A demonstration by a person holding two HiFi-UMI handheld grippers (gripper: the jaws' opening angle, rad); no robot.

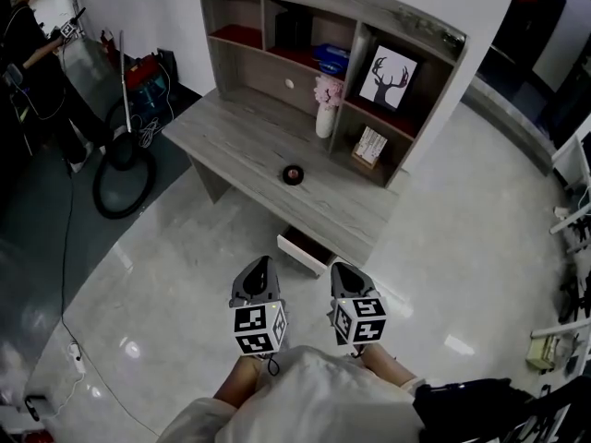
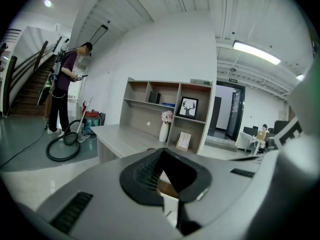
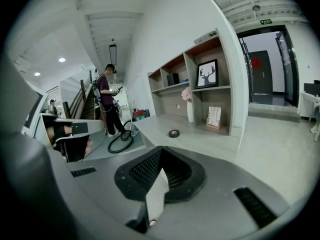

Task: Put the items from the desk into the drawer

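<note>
The drawer (image 1: 303, 250) under the worktop (image 1: 235, 146) is pulled partly out; what is inside cannot be made out. A black tape roll (image 1: 293, 174) lies on the worktop, apart from the drawer. The shelf unit (image 1: 434, 72) holds a deer picture (image 1: 388, 77). The left tool (image 1: 259, 268) and the right tool (image 1: 344, 273) are both closed and empty, above the floor in front of the drawer.

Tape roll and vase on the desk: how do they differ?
The tape roll is dark, low and ring-shaped, lying flat; the vase is white, tall and upright, with pink flowers. The tape roll lies out on the open desk; the vase stands back against the shelves. Both rest on the desk.
</note>
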